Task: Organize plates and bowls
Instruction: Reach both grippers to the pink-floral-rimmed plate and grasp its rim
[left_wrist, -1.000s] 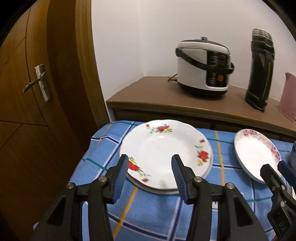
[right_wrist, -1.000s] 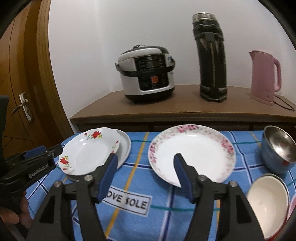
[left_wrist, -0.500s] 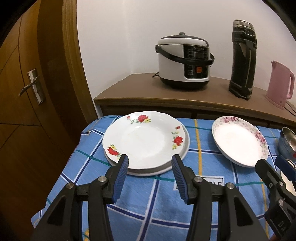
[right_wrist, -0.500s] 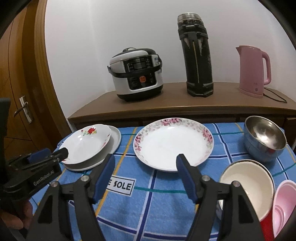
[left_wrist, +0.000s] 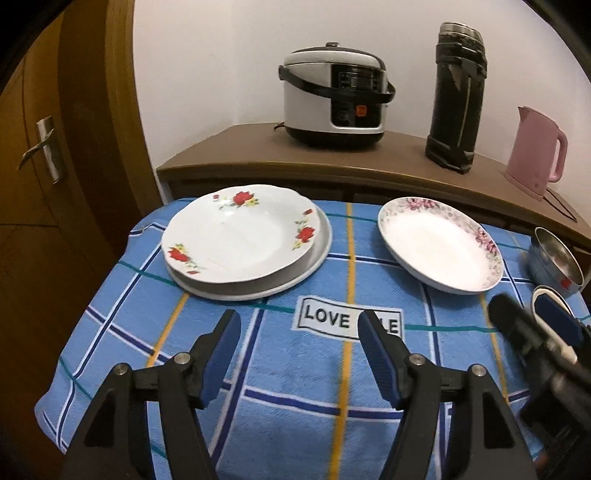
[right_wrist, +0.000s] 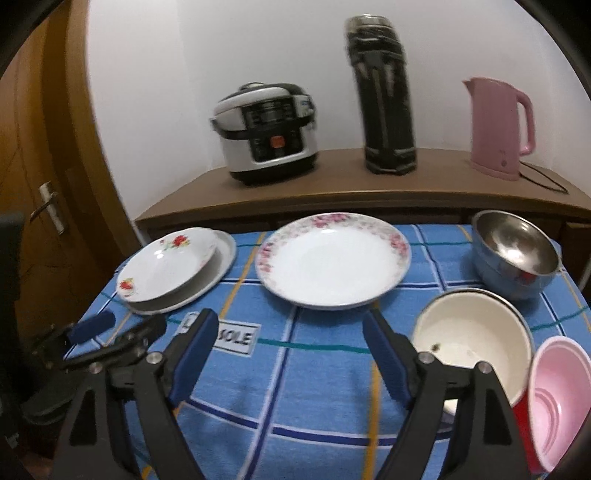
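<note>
Left gripper (left_wrist: 299, 354) low in frame, jaws opening, nothing between, blue checked cloth (left_wrist: 295, 424) under it. Right gripper (right_wrist: 288, 350) low in frame too, jaws opening, nothing between.

Red rose plate (left_wrist: 240, 232) upper left of left view, sits on plain grey plate (left_wrist: 317, 254). Pink flower plate (right_wrist: 332, 262) in middle of right view, apart from stack. Steel bowl (right_wrist: 517, 251) right. White bowl (right_wrist: 469, 339) lower right, touching pink bowl (right_wrist: 554, 402) at corner.
</note>
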